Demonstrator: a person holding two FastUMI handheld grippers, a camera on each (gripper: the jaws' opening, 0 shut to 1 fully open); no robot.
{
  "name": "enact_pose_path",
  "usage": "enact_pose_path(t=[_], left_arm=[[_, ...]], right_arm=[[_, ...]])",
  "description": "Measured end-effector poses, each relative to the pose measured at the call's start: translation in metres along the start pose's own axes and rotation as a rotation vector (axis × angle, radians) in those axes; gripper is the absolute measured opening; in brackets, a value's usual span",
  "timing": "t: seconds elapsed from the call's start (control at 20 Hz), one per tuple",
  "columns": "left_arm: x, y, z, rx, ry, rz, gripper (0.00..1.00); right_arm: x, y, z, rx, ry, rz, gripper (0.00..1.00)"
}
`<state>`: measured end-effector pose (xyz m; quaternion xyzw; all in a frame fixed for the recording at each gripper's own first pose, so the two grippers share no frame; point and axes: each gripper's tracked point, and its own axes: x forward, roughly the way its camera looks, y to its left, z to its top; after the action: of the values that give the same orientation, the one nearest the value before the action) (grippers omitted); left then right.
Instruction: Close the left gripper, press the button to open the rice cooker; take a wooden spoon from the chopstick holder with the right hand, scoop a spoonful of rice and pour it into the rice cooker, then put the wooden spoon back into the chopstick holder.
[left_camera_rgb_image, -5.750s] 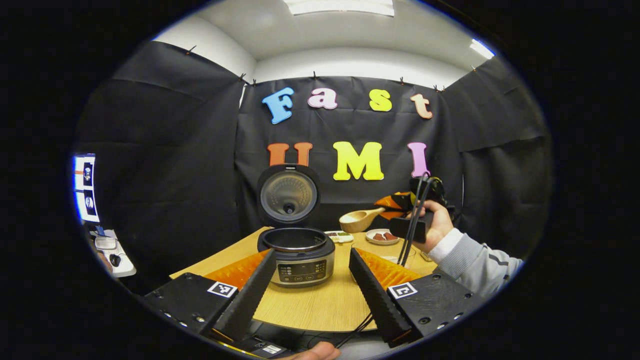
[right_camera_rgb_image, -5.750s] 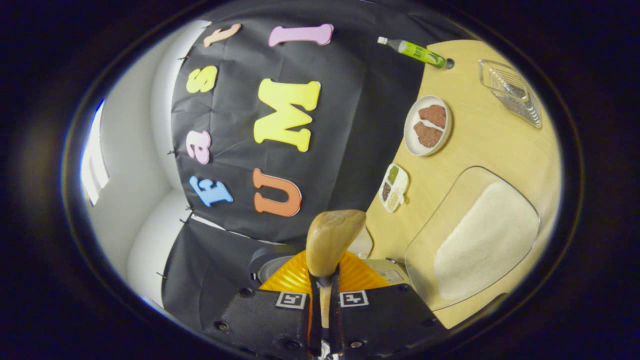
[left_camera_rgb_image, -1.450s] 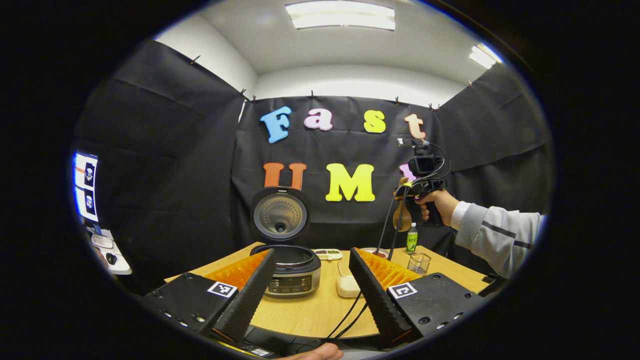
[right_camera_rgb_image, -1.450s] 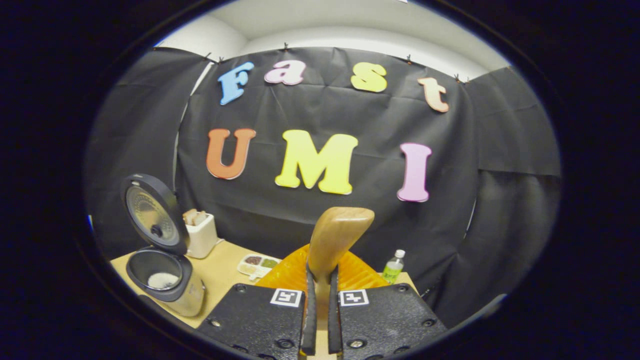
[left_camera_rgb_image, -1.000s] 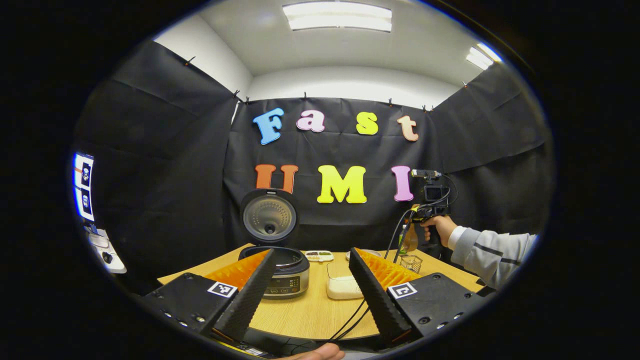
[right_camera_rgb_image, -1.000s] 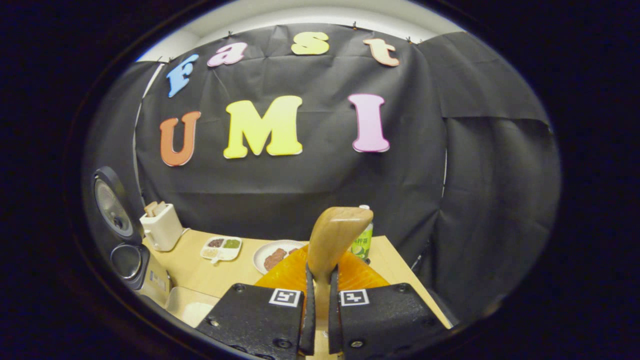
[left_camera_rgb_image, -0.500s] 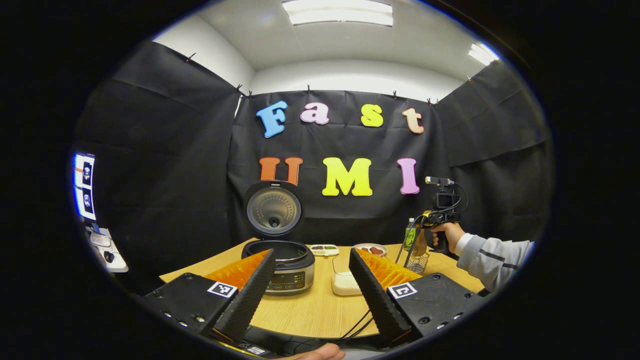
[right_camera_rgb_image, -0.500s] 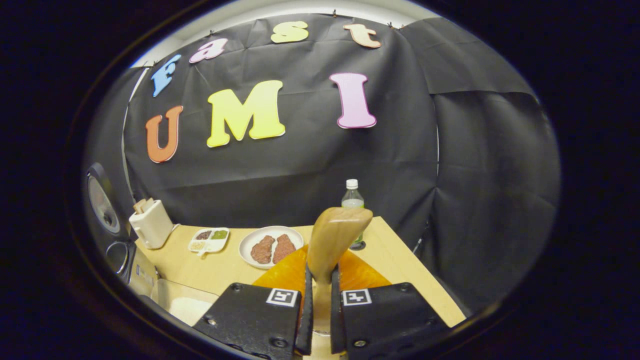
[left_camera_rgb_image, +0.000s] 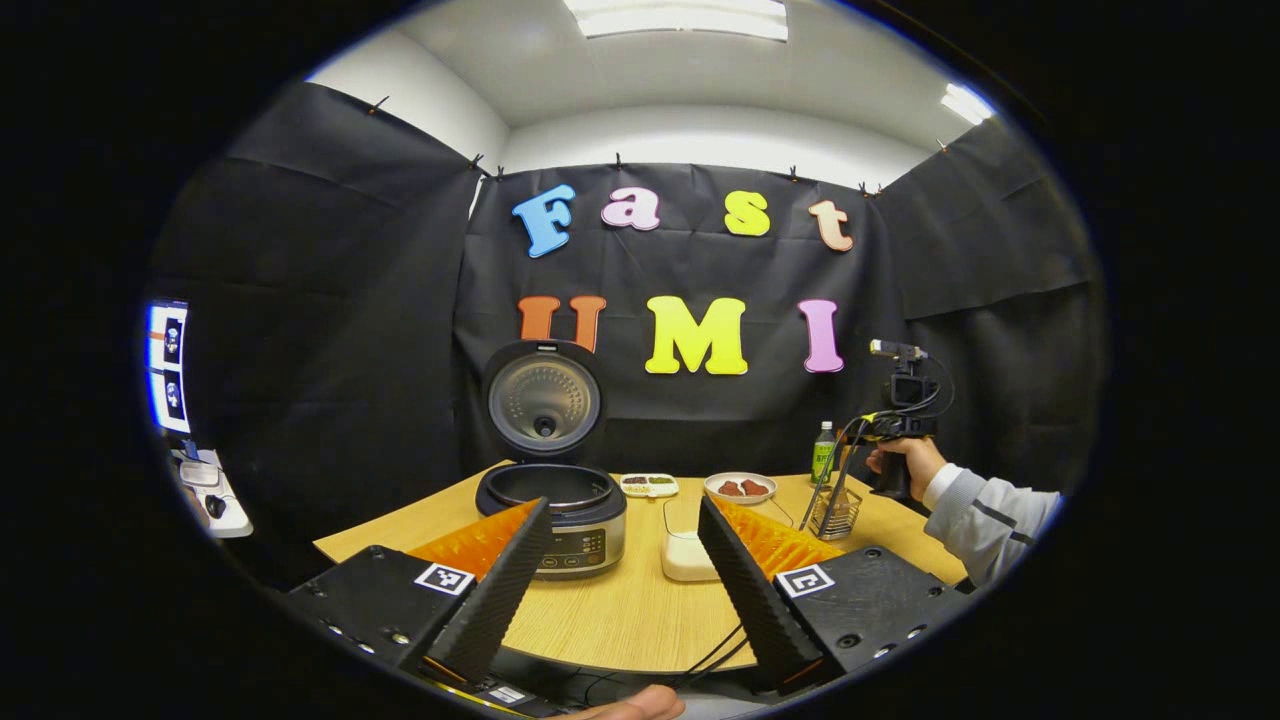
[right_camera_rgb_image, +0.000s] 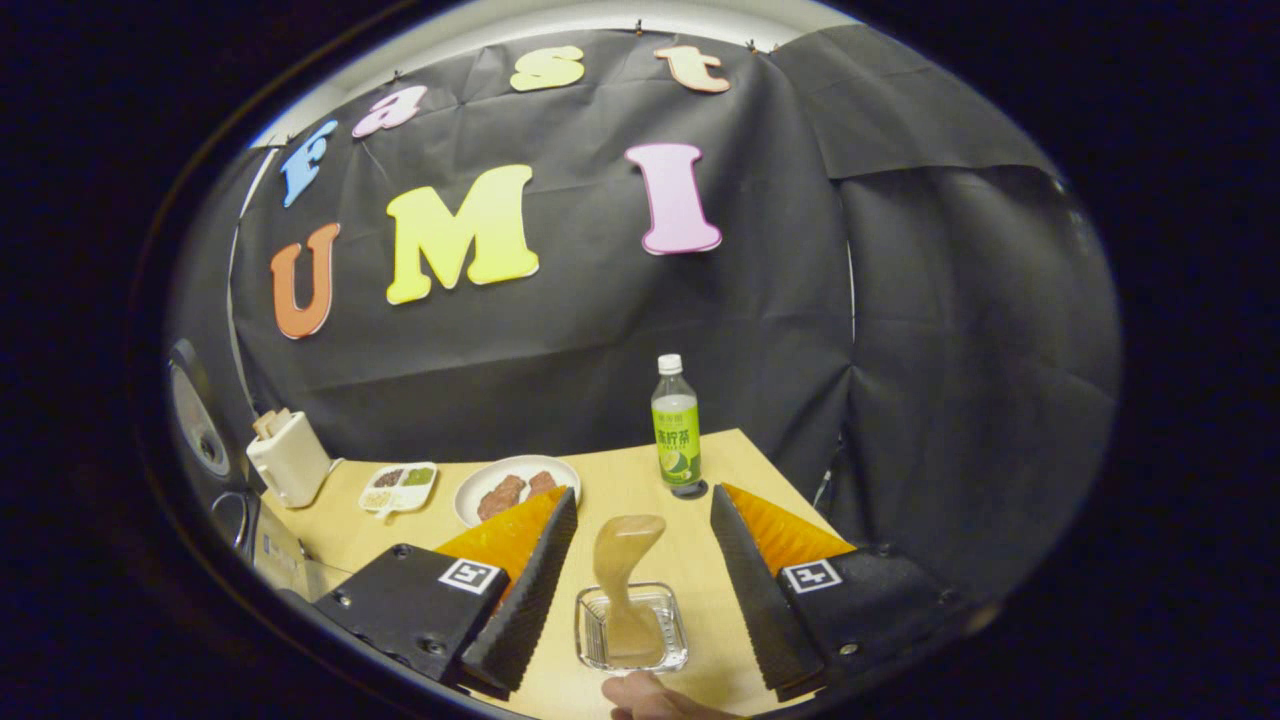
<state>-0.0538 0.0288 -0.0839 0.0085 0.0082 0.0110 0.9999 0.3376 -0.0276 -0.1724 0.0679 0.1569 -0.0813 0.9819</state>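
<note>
The wooden spoon (right_camera_rgb_image: 625, 560) stands bowl-up in the clear chopstick holder (right_camera_rgb_image: 630, 640), which sits on the table just ahead of my right gripper (right_camera_rgb_image: 642, 500). That gripper is open, its fingers on either side of the spoon and clear of it. In the left gripper view the rice cooker (left_camera_rgb_image: 553, 510) has its lid (left_camera_rgb_image: 543, 400) raised. A box of rice (left_camera_rgb_image: 688, 550) lies to its right. My left gripper (left_camera_rgb_image: 622, 510) is open above the table's near edge. Farther right, a hand holds the right gripper (left_camera_rgb_image: 885, 430) above the chopstick holder (left_camera_rgb_image: 835, 510).
A green bottle (right_camera_rgb_image: 677, 425), a plate of brown food (right_camera_rgb_image: 515, 490), a small divided dish (right_camera_rgb_image: 400, 485) and a white toaster-like box (right_camera_rgb_image: 288, 455) stand along the table's back. Black cables hang over the near edge (left_camera_rgb_image: 700, 655). Part of a hand (right_camera_rgb_image: 650, 695) shows below the holder.
The right gripper came down at the table's right side, opened and let go of the wooden spoon, which now stands in the chopstick holder. The left gripper has barely shifted.
</note>
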Motion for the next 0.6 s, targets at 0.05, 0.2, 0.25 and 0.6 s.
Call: enact_pose_path(t=[0.05, 0.2, 0.25, 0.6], left_arm=[[0.003, 0.003, -0.003, -0.005, 0.010, 0.005, 0.94], [0.013, 0.013, -0.001, -0.028, 0.034, 0.034, 0.94], [0.017, 0.018, 0.002, -0.043, 0.036, 0.047, 0.94], [0.041, 0.043, 0.042, -0.056, 0.031, 0.086, 0.94]], right_arm=[[-0.010, -0.005, 0.008, 0.000, -0.032, -0.012, 0.88], [-0.051, 0.005, 0.033, 0.010, -0.134, 0.049, 0.90], [-0.067, 0.007, 0.037, 0.011, -0.156, 0.058, 0.91], [-0.173, 0.020, 0.026, -0.038, -0.227, 0.103, 0.90]])
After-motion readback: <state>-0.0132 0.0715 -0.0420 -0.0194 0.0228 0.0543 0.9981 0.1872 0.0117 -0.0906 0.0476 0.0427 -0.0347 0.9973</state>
